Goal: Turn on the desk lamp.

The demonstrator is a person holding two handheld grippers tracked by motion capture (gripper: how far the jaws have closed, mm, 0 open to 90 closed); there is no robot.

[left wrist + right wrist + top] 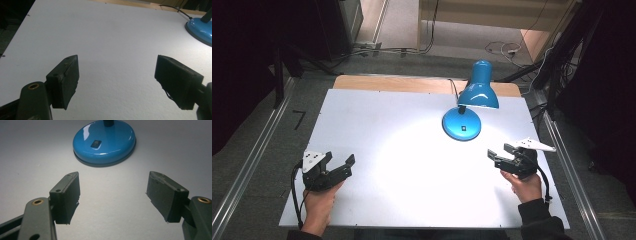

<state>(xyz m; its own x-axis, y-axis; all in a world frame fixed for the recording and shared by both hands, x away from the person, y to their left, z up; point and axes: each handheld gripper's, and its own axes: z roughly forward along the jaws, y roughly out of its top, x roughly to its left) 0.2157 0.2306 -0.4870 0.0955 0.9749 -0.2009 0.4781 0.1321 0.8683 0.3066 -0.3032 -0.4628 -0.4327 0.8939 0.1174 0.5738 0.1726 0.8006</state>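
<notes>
Lamp (474, 100): glossy blue, round base, lit; each hand-held gripper spread, empty.

Looks like a lab: white worktop (377, 130) between metal rails (247, 165), dark curtains (242, 60), loose cables (504, 49) beyond its far edge.

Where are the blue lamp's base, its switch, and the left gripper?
lamp base (110, 147), right gripper view, glossy top.
switch (96, 143), right gripper view, its dark face.
left gripper (339, 160), high view, between its open fingers.
</notes>
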